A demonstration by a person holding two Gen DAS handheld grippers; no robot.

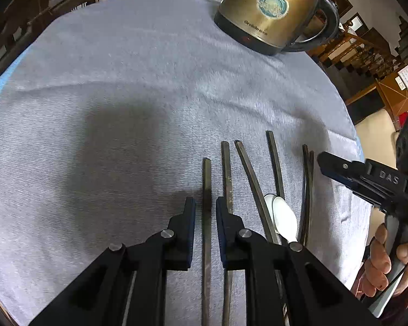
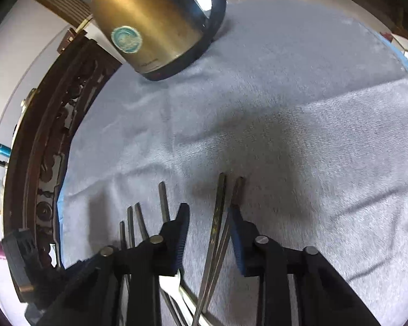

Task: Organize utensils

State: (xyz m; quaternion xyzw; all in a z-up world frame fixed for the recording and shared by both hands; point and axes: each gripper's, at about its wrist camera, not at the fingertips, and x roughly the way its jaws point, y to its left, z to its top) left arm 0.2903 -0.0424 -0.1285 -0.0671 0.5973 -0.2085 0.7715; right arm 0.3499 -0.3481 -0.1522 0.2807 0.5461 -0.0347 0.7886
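Several dark metal chopsticks lie side by side on the grey cloth [image 1: 122, 108]. My left gripper [image 1: 205, 206] is open, its jaws on either side of the leftmost chopstick [image 1: 206, 190]. Two white spoons [image 1: 284, 218] lie among the chopsticks to the right. The right gripper [image 1: 323, 163] shows at the right edge of the left wrist view, held by a hand. In the right wrist view my right gripper [image 2: 209, 212] is open above a pair of chopsticks [image 2: 220, 209]; a white spoon [image 2: 171, 285] lies beneath it.
A brass-coloured electric kettle [image 1: 272, 11] stands at the far side of the cloth [image 2: 285, 95], also in the right wrist view [image 2: 155, 21]. A carved dark wooden chair back [image 2: 40, 163] borders the table's edge. Stairs and furniture lie beyond.
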